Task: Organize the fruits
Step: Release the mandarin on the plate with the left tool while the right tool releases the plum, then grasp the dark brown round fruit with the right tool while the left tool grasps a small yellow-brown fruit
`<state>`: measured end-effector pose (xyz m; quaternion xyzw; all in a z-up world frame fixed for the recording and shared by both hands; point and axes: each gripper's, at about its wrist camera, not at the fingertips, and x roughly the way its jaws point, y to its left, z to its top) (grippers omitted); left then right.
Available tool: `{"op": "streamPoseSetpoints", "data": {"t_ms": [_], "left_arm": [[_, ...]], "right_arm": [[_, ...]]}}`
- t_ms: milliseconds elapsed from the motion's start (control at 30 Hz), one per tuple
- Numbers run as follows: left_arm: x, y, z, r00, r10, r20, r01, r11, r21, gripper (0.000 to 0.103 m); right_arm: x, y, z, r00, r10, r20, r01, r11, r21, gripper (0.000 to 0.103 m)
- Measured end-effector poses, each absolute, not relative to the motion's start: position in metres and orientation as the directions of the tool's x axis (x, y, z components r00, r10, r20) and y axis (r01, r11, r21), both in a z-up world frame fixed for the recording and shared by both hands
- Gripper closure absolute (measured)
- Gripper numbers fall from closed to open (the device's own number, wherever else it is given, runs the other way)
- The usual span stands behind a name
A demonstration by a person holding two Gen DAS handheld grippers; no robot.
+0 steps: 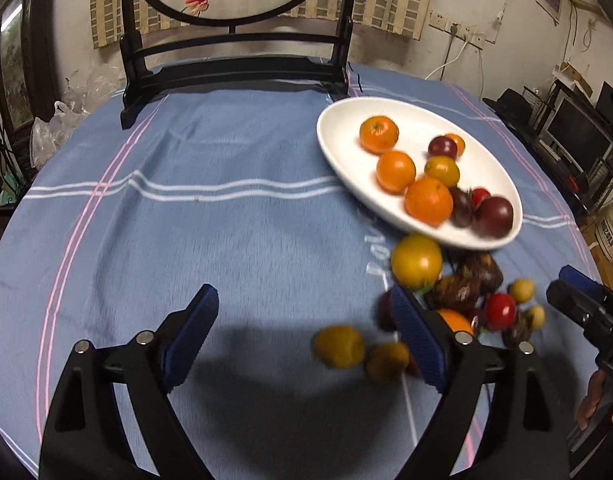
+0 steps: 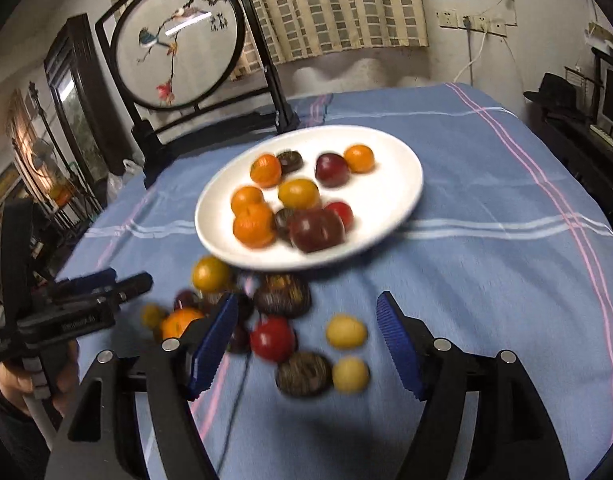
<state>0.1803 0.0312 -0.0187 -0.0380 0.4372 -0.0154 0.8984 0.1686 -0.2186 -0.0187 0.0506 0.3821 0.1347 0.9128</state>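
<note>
A white oval plate (image 1: 346,148) (image 2: 390,208) on the blue tablecloth holds several oranges, dark plums and small tomatoes. In front of it lies a loose pile of fruit: a yellow-orange fruit (image 1: 415,260) (image 2: 210,274), dark brown fruits (image 1: 462,284) (image 2: 282,295), a red tomato (image 1: 499,311) (image 2: 272,338) and small yellow fruits (image 1: 338,346) (image 2: 345,332). My left gripper (image 1: 306,310) is open and empty, left of the pile; it also shows in the right wrist view (image 2: 126,280). My right gripper (image 2: 306,316) is open and empty over the pile, and shows in the left wrist view (image 1: 566,284).
A dark wooden stand with a round embroidered screen (image 1: 234,76) (image 2: 178,40) stands at the table's far side. The blue striped tablecloth (image 1: 226,220) (image 2: 486,280) covers a round table. Shelves and monitors (image 1: 578,132) are off to the right.
</note>
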Motion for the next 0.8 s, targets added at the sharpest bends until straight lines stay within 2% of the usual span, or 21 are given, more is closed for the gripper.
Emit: {"op": "streamPoseSetpoints", "data": {"t_ms": [400, 467, 600, 800], "left_arm": [[0.154, 0.029, -0.024, 0.623, -0.074, -0.778, 0.036, 0.997, -0.066, 0.015], [0.153, 0.029, -0.024, 0.62, -0.078, -0.78, 0.042, 0.997, -0.067, 0.015], [0.152, 0.028, -0.024, 0.619, -0.081, -0.781, 0.047, 0.997, -0.066, 0.015], [0.151, 0.026, -0.024, 0.621, -0.081, -0.78, 0.059, 0.997, -0.057, 0.015]], "right_arm": [[0.13, -0.212, -0.041, 0.614, 0.252, -0.748, -0.243, 0.962, 0.124, 0.03], [0.128, -0.207, -0.043, 0.603, 0.269, -0.751, -0.266, 0.955, 0.129, 0.032], [0.133, -0.197, -0.049, 0.569, 0.275, -0.775, -0.29, 0.949, 0.123, 0.043], [0.155, -0.188, -0.054, 0.565, 0.183, -0.804, -0.254, 0.966, 0.041, 0.043]]}}
